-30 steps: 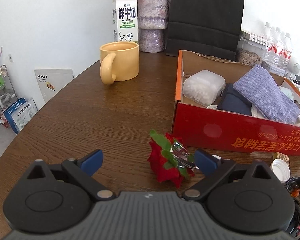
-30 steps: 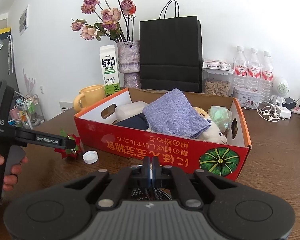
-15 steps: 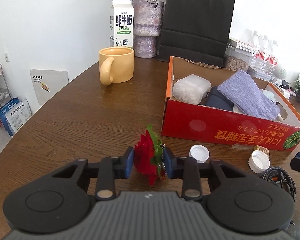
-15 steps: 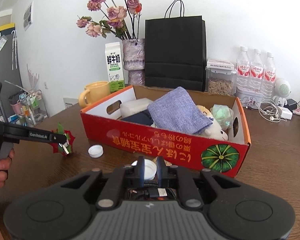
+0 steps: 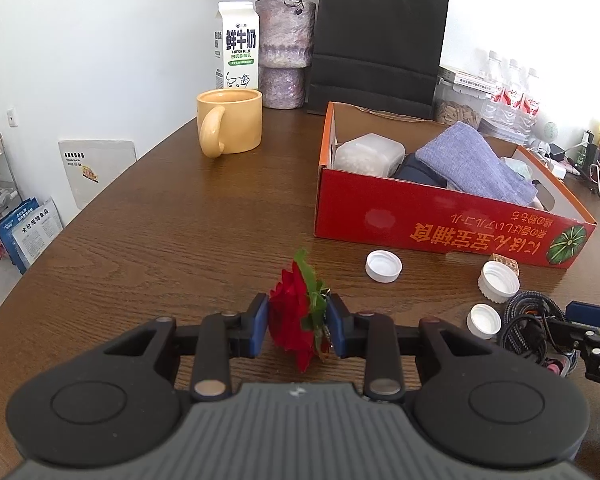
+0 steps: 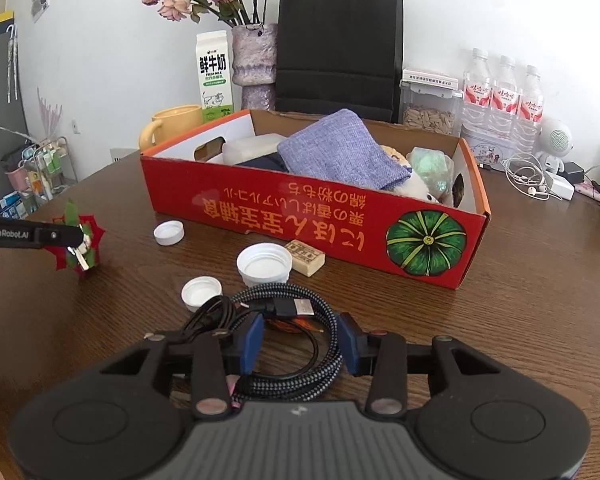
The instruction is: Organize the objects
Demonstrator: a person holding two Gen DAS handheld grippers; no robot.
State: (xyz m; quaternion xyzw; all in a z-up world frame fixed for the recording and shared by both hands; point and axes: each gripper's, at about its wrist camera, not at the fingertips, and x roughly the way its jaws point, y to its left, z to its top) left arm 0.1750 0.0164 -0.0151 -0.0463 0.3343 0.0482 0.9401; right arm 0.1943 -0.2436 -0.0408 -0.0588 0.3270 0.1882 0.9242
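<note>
My left gripper [image 5: 297, 328] is shut on a red flower clip with green leaves [image 5: 298, 320] and holds it above the wooden table [image 5: 160, 220]; it also shows in the right wrist view [image 6: 78, 242]. My right gripper [image 6: 300, 344] is open, its blue pads on either side of a coiled braided cable [image 6: 296, 344] that lies on the table. The red cardboard box [image 6: 312, 216] stands behind, holding a purple cloth [image 6: 340, 156], a plastic container [image 6: 252, 148] and soft items.
Three white bottle caps [image 6: 169, 233] [image 6: 264, 264] [image 6: 201, 292] and a small tan block [image 6: 305, 257] lie in front of the box. A yellow mug [image 5: 229, 126], milk carton [image 5: 238, 46], vase [image 5: 286, 52], black bag [image 5: 376, 40] and water bottles [image 6: 502, 100] stand behind.
My left gripper closed on the flower clip and lifted it off the table. My right gripper opened from shut and now straddles the coiled cable.
</note>
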